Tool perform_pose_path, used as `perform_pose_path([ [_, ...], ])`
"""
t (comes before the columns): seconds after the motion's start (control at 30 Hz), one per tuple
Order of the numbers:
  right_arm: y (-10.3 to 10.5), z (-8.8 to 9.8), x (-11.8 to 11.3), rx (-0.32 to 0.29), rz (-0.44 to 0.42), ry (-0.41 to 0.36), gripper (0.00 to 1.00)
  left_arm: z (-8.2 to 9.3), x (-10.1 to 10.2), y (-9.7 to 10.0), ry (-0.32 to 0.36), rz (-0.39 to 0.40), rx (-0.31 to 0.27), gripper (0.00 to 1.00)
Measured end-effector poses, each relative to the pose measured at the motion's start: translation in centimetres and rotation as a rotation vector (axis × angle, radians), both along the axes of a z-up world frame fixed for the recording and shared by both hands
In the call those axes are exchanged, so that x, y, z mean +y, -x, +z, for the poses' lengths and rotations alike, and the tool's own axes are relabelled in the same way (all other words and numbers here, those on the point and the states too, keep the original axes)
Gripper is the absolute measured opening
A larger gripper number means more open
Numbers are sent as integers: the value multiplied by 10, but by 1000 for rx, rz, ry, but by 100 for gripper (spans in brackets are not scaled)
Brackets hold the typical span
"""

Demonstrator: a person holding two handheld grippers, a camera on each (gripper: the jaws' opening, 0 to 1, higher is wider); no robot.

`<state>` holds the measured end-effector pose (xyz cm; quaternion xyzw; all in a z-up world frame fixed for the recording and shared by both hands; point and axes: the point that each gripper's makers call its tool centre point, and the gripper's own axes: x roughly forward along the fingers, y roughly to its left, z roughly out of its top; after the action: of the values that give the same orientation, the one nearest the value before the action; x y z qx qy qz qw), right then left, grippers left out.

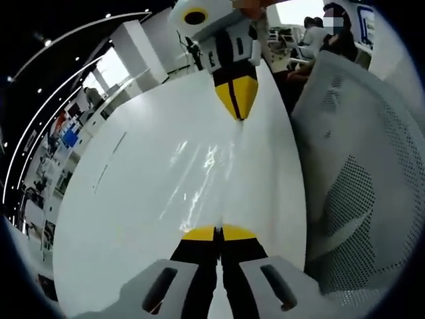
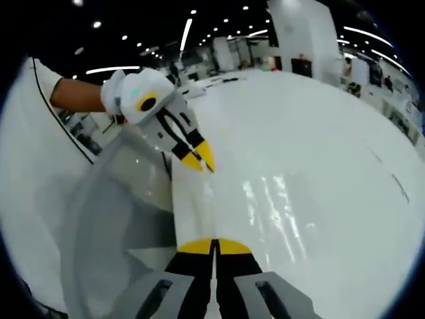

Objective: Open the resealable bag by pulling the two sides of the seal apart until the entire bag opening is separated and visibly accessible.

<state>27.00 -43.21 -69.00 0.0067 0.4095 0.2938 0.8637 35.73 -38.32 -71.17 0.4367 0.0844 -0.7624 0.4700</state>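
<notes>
Both grippers, left gripper [image 1: 219, 232] and right gripper [image 2: 214, 246], are closed, pinching the clear bag [image 1: 199, 173]; a hard pull could make the thin film slip out.

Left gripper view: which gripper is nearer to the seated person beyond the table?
Right. The right gripper is just before the seated person; the left gripper clamps the clear bag at its opposite end, farther back.

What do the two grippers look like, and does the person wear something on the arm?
Both grippers have black jaws with yellow tips, set in a white-grey body with slotted mounts. The left gripper and the right gripper look alike. Seen from the right gripper view, the left gripper's white body carries a yellow ring and a small green light. A short white sleeve covers the upper arm.
</notes>
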Motion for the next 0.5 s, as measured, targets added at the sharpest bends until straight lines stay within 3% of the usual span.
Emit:
perform_pose_path([
  [0.3, -7, 2, -2, -39, -11, 18, 0, 2, 2, -3, 0, 22, 13, 0],
  [0.5, -13, 3, -3, -72, -30, 19, 6, 1, 5, -1, -5, 25, 20, 0],
])
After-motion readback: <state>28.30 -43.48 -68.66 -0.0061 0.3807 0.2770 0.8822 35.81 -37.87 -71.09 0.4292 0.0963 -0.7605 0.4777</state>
